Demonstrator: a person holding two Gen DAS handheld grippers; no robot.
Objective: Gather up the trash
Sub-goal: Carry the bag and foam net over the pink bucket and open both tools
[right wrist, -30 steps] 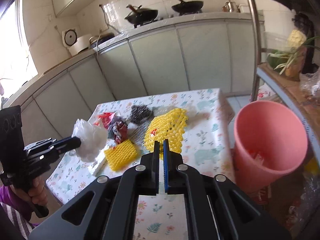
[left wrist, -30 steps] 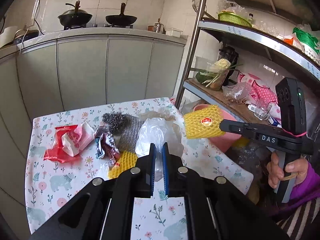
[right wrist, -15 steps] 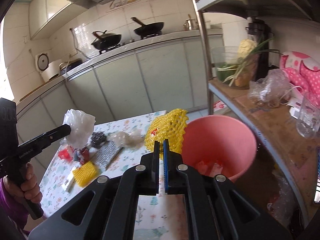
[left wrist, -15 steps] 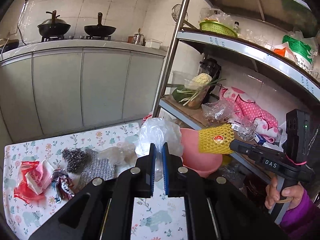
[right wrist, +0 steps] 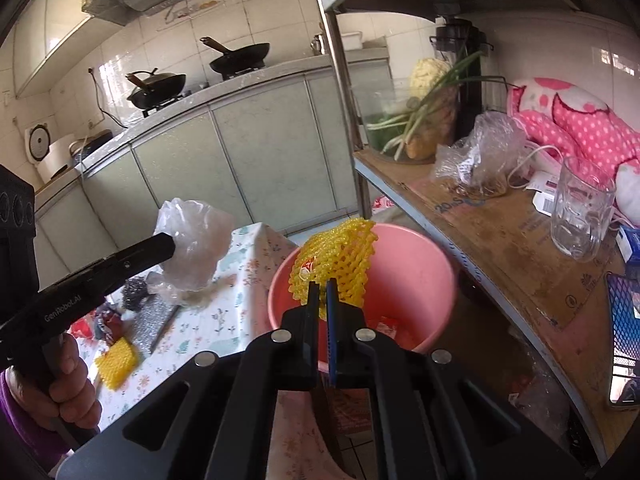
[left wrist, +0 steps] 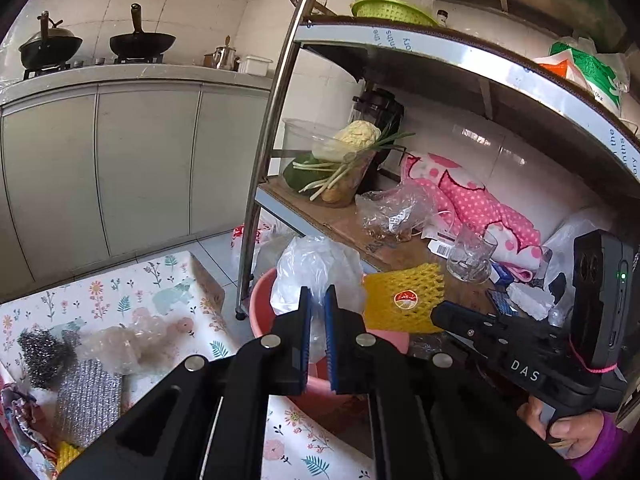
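My left gripper (left wrist: 315,295) is shut on a crumpled clear plastic bag (left wrist: 316,266), held in front of the pink bin (left wrist: 262,304) beside the table. My right gripper (right wrist: 321,289) is shut on a yellow foam fruit net (right wrist: 338,254) with a red sticker, held over the pink bin (right wrist: 416,264), whose bottom holds a few scraps. In the right wrist view the left gripper (right wrist: 170,242) carries the bag (right wrist: 192,240) above the table's edge, left of the bin. Another yellow net (right wrist: 116,362), a silver pad (left wrist: 86,404), a dark scrubber (left wrist: 42,354), clear wrap (left wrist: 124,340) and wrappers lie on the floral table (left wrist: 160,292).
A metal shelf rack with a steel post (left wrist: 276,132) stands right behind the bin; its wooden shelf (right wrist: 500,240) carries a glass mug (right wrist: 576,216), a bag, vegetables and pink cloth. Grey cabinets (left wrist: 120,168) with woks on the counter line the back wall.
Both grippers have swung right, away from the table's middle toward the pink bin. The yellow net now hangs over the bin and the plastic bag has come up to its rim.
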